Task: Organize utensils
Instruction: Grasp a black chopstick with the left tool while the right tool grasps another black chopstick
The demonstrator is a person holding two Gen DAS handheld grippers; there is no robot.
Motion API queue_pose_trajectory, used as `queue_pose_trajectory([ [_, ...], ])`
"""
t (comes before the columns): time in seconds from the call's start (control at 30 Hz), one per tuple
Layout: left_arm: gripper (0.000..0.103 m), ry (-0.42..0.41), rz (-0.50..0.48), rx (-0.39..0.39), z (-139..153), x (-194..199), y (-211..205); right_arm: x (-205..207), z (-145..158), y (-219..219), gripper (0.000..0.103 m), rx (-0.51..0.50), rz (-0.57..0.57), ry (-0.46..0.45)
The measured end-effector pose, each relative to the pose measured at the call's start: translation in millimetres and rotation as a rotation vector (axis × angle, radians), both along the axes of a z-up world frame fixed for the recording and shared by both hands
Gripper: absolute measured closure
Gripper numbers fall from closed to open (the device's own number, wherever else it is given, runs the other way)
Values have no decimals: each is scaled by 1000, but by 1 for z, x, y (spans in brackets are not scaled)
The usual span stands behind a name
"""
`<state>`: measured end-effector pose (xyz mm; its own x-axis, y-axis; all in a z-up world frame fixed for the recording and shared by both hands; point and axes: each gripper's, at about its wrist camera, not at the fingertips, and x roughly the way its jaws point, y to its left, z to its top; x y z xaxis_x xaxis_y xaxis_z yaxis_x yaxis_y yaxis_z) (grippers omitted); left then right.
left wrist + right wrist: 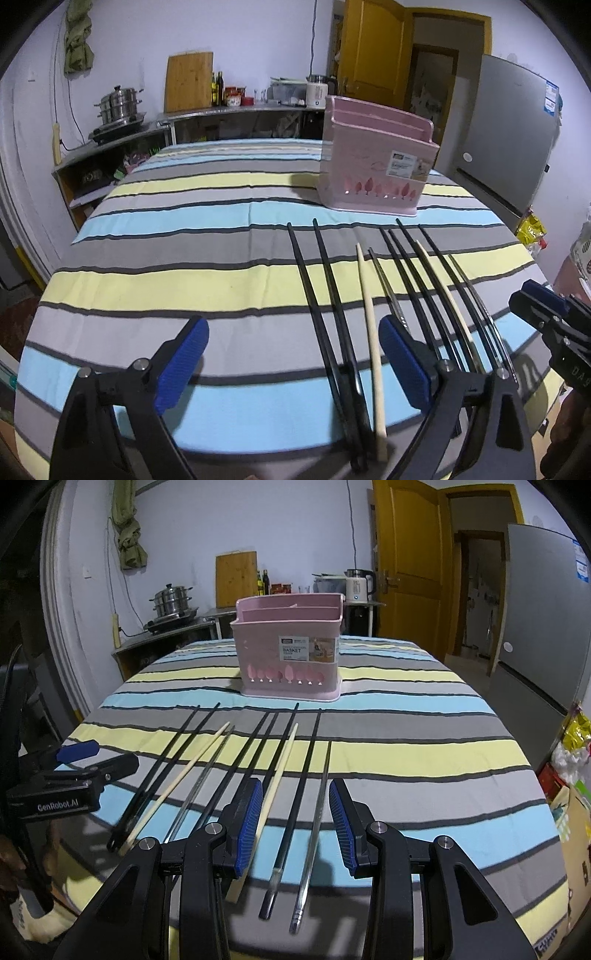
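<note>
Several chopsticks lie side by side on the striped tablecloth: black ones (325, 295) (306, 771), pale wooden ones (369, 314) (277, 782) and clear ones (317, 812). A pink utensil basket (373, 162) (291, 650) stands upright beyond their far tips. My left gripper (291, 354) is open and empty, low over the near ends of the leftmost chopsticks. My right gripper (295, 819) is open and empty, astride a black and a clear chopstick. Each gripper shows in the other's view, the right one (539, 317) and the left one (85, 760).
The round table (147, 280) carries a striped cloth. A counter (122, 133) with a steamer pot and cutting board runs along the far wall. A grey fridge (509, 125) and a yellow door (410, 554) stand to the right. Bags (569, 753) sit by the table's right edge.
</note>
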<state>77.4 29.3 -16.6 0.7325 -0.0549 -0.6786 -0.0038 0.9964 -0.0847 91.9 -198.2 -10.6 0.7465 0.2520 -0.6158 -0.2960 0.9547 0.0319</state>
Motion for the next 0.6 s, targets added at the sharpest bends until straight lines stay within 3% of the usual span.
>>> queue_pose_trajectory([
  [0.3, 13, 109, 25, -36, -10, 38, 11, 34, 2, 14, 64, 4, 30, 27],
  [0.53, 36, 185, 26, -83, -17, 68, 22, 74, -9, 22, 65, -12, 21, 105],
  [0.6, 41, 198, 19, -92, -19, 75, 23, 85, -13, 22, 70, -14, 19, 128],
])
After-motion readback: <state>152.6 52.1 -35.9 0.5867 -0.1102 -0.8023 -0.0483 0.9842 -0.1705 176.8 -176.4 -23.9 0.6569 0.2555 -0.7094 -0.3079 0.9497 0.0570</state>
